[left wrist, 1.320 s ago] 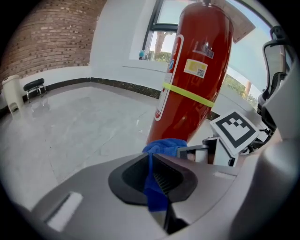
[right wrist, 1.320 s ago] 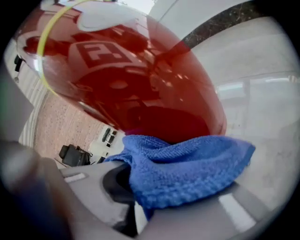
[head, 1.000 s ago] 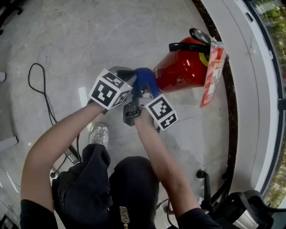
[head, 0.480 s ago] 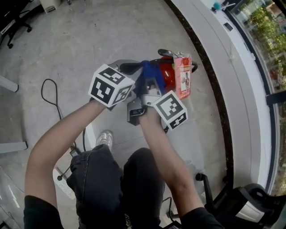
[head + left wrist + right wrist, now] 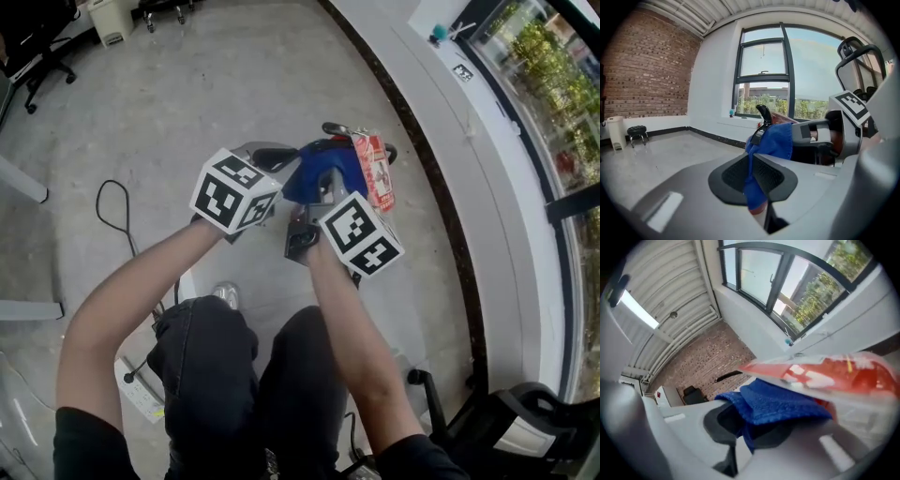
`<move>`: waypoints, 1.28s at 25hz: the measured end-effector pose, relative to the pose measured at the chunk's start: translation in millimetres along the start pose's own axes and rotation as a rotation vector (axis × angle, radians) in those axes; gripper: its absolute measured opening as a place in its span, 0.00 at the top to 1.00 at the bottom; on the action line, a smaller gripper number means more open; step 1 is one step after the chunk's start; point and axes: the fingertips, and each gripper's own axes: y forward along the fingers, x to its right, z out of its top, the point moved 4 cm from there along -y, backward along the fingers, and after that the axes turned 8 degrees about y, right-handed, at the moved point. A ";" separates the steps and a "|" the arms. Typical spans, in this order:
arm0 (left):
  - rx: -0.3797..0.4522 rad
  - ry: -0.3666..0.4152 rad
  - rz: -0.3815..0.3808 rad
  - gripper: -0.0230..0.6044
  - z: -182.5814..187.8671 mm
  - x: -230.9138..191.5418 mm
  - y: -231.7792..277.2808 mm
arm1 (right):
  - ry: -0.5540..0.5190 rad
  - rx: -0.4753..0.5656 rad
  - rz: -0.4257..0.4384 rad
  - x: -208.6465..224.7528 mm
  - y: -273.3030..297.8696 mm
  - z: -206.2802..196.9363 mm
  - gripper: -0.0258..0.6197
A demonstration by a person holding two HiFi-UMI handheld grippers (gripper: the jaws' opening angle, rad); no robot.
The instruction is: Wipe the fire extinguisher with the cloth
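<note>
Left gripper (image 5: pixel 752 171), cube at 10 o'clock of frame centre in head view: jaws pinch a hanging edge of the blue cloth (image 5: pixel 314 173), grip easing open. Cloth bunched at 12 o'clock, between both tools. Right gripper (image 5: pixel 743 432), 5 o'clock of cloth: jaws closing, fold pinched between them. Fire extinguisher (image 5: pixel 337 131) at cloth's 1 o'clock, mostly covered; its red tag (image 5: pixel 377 178) at cloth's 3 o'clock.

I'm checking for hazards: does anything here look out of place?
Nothing looks spilled or broken. A black cable lies in a loose loop on the floor left of the person's legs, running toward what looks like a power strip: a trip risk.
</note>
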 end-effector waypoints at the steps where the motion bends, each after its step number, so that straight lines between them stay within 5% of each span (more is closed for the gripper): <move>1: 0.001 -0.001 -0.011 0.91 0.3 4.2 2.9 | -0.015 0.013 -0.006 1.8 -3.7 3.9 0.91; 5: 0.022 0.013 -0.025 0.92 5.2 11.1 19.4 | -0.025 0.041 0.004 10.5 -14.2 17.1 0.91; 13: 0.046 0.005 0.012 0.93 -6.9 -5.2 43.4 | -0.160 -0.069 0.074 10.0 -13.3 14.5 0.91; 16: -0.004 -0.011 0.016 0.93 -34.1 -10.4 50.5 | -0.207 -0.138 0.091 6.8 -11.5 -12.5 0.91; 21: -0.065 -0.120 0.005 0.93 -83.4 -11.2 57.6 | -0.099 -0.218 0.042 37.2 -3.9 -62.8 0.91; 24: -0.021 -0.219 -0.050 0.91 -93.7 -12.2 53.5 | -0.106 -0.274 0.025 59.1 2.6 -81.4 0.91; 28: 0.025 -0.355 -0.201 0.68 -98.9 -9.0 47.8 | -0.213 -0.341 0.005 79.0 10.7 -107.0 0.91; 32: -0.017 -0.357 -0.312 0.64 -103.1 5.6 54.5 | -0.351 -0.375 0.010 89.1 19.7 -128.2 0.91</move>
